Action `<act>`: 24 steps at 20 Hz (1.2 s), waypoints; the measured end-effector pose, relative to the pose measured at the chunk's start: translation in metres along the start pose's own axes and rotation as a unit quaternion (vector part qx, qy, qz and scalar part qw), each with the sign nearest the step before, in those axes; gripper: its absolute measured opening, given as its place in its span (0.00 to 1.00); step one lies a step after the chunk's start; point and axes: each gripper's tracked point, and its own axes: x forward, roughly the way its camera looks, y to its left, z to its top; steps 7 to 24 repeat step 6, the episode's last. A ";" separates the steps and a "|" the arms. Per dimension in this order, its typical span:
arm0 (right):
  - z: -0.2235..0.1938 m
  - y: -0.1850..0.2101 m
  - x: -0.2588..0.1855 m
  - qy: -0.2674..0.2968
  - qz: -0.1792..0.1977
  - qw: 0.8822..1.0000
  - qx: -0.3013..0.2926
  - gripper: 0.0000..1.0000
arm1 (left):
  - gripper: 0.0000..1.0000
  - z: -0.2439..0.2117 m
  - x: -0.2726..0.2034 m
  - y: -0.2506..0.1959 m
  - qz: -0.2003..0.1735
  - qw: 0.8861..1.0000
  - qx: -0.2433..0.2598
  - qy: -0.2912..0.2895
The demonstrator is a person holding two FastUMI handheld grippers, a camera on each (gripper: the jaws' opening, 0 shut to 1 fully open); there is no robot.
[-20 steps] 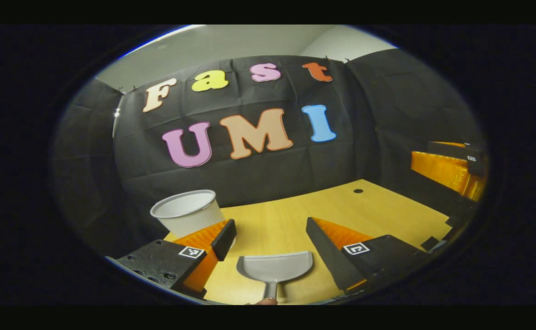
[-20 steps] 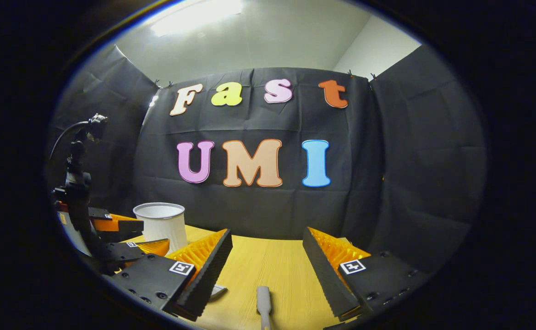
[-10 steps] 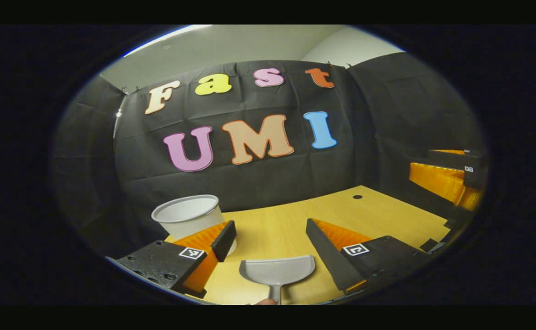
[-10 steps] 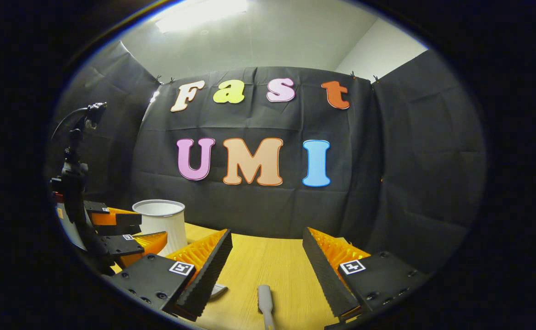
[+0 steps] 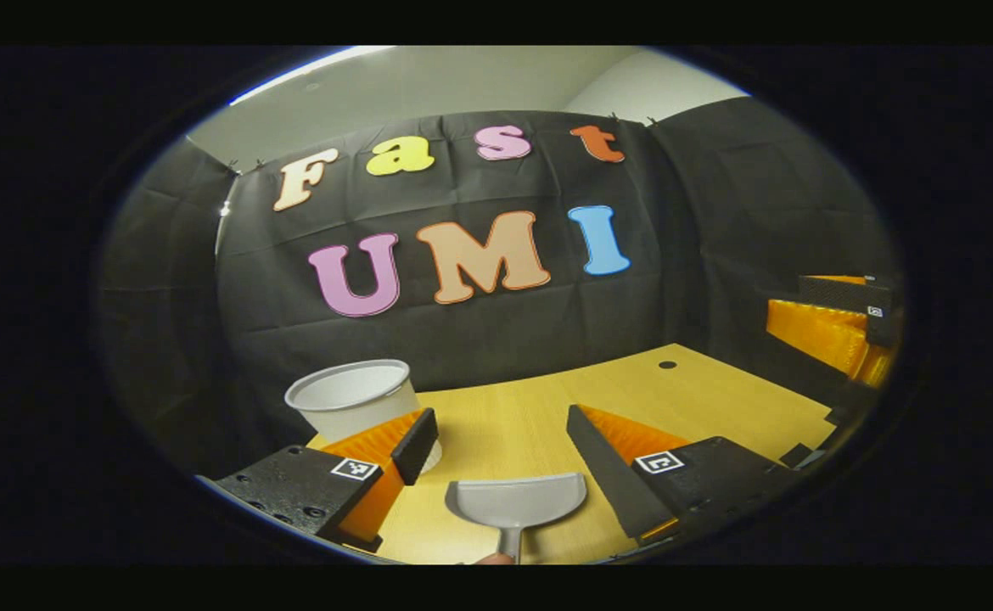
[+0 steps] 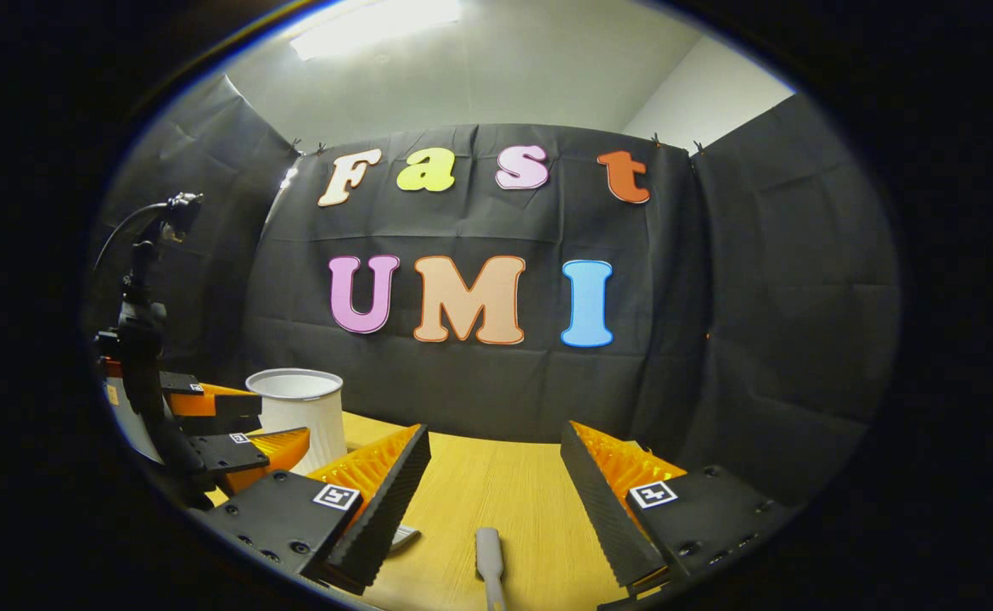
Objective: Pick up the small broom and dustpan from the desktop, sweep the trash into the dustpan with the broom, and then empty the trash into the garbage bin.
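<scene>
In the left gripper view a grey dustpan [image 5: 515,501] lies flat on the wooden desk [image 5: 496,424], its handle pointing back toward me. It sits low between the wide-apart fingers of my left gripper [image 5: 501,437], which is open and touches nothing. In the right gripper view a grey rounded handle end [image 6: 488,550], apparently the broom's, lies on the desk [image 6: 488,484] between the spread fingers of my right gripper [image 6: 496,443], also open. The rest of the broom is hidden below the view. The white garbage bin [image 5: 352,399] [image 6: 297,412] stands upright at the desk's far left.
The right gripper [image 5: 836,327] shows at the right of the left gripper view, and the left gripper [image 6: 216,433] at the left of the right gripper view, near the bin. A black stand [image 6: 142,297] rises there. A small grey piece [image 6: 403,536] peeks beside my right gripper's left finger.
Both views have shifted only slightly. The left gripper has eased a little toward the bin side. Neither gripper's finger spread has changed, and the dustpan and the handle stay between them.
</scene>
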 end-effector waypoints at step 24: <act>0.000 -0.001 0.001 0.001 -0.002 1.000 0.000 0.99 | 0.94 0.000 -0.001 0.001 0.001 1.000 0.000 0.000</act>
